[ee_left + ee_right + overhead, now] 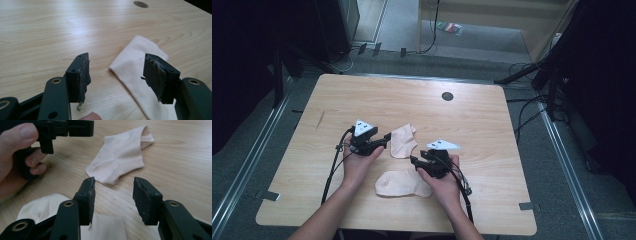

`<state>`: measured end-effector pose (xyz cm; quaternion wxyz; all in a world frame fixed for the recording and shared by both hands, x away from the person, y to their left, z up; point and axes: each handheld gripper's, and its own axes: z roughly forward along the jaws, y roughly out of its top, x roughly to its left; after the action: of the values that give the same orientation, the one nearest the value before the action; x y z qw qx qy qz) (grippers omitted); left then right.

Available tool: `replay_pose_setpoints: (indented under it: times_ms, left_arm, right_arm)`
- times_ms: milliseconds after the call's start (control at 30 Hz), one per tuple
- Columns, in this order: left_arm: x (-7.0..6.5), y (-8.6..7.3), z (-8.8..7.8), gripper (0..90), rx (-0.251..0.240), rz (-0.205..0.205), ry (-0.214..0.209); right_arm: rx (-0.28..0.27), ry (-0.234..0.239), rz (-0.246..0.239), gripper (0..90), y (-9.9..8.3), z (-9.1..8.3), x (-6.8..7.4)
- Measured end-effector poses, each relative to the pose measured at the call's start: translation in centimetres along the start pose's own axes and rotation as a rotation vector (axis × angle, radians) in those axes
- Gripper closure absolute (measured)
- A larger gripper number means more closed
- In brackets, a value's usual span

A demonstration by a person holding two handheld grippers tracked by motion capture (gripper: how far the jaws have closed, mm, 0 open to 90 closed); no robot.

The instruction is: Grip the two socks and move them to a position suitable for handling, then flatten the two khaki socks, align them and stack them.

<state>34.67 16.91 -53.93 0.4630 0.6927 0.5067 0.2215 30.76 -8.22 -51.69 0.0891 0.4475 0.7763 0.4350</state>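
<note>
Two pale beige socks lie on the wooden table (362,95). The farther sock (404,141) is flat near the middle; the nearer sock (401,183) lies by the front edge. My left gripper (387,137) sits just left of the farther sock, open, with bare wood between its jaws. In the left gripper view (119,67), that sock (135,72) reaches under the right-hand jaw. My right gripper (413,161) hovers open over the nearer sock's right end. In the right gripper view (113,192) the nearer sock (47,207) lies below and the farther sock (122,155) ahead.
A dark round grommet hole (447,96) marks the table's far middle. The person's left hand (17,152) with its gripper sits at the upper left of the right gripper view. Cables and dark stands ring the table on the floor.
</note>
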Motion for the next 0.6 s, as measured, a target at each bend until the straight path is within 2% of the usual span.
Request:
replay_pose_setpoints:
  times_ms: [67,100,133,200,300,367,400,433,467,600]
  left_arm:
    - [0.2,-0.2,-0.1,38.1,-0.012,-0.003,0.005]
    - [0.4,-0.3,0.0,38.0,-0.008,-0.007,0.001]
    - [0.4,-0.3,0.0,37.9,-0.008,-0.007,0.001]
    - [0.6,-0.4,0.0,38.1,-0.003,-0.009,0.008]
    - [0.6,-0.4,0.0,38.4,0.002,-0.019,0.007]
    - [0.6,-0.4,0.0,38.9,0.005,-0.018,0.006]
    - [0.6,-0.4,0.0,38.9,0.005,-0.018,0.006]
    - [0.5,-0.4,0.0,39.0,0.007,-0.017,0.006]
    - [0.6,-0.4,0.0,39.1,0.009,-0.018,0.006]
    - [0.6,-0.4,0.0,39.3,0.011,-0.021,0.01]
  right_arm:
    - [0.01,0.001,-0.003,54.0,0.4,0.6,0.1]
    - [0.026,-0.021,0.011,53.3,1.0,1.6,0.3]
    - [0.026,-0.021,0.011,53.3,1.0,1.6,0.3]
    - [0.057,-0.074,0.034,48.4,1.7,3.3,0.4]
    - [0.078,-0.104,0.036,47.3,1.9,4.2,0.5]
    - [0.114,-0.147,0.02,45.5,2.3,5.3,0.8]
    - [0.114,-0.147,0.02,45.5,2.3,5.3,0.8]
    - [0.134,-0.192,0.013,45.3,2.5,5.7,1.0]
    - [0.134,-0.206,0.008,45.4,2.5,5.8,1.0]
    - [0.156,-0.227,-0.011,46.7,2.6,6.2,1.1]
